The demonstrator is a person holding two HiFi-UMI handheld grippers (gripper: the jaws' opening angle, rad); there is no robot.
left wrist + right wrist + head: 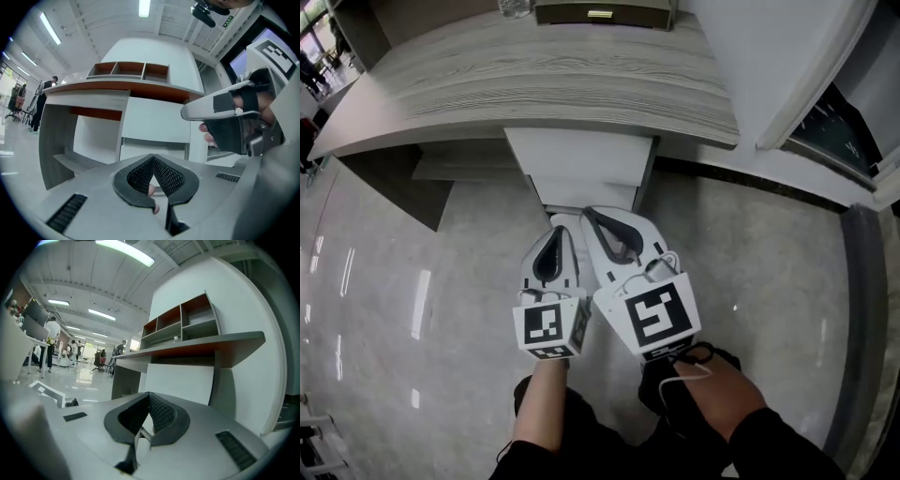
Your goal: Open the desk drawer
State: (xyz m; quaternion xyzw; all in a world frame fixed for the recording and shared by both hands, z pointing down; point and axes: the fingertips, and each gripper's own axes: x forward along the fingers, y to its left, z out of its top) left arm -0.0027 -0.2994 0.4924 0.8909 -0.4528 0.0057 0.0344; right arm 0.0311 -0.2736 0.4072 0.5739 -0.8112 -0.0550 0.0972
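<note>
Under the wood-grain desk top [534, 80] stands a white drawer unit [581, 157]; in the left gripper view its flat drawer fronts [157, 119] are closed, with a dark seam below the upper one. The same white front [180, 380] shows in the right gripper view. Both grippers point level at the unit, side by side and short of it. My left gripper [565, 230] [152, 158] is shut with nothing in it. My right gripper [589, 214] [149, 395] is shut and empty too, and its body [220, 105] appears at the right of the left gripper view.
A low shelf [459, 167] sits under the desk to the left of the unit. A white partition [769, 56] rises at the right. A shelf box with compartments [129, 70] stands on the desk. People [49, 333] are far off on the glossy floor [384, 309].
</note>
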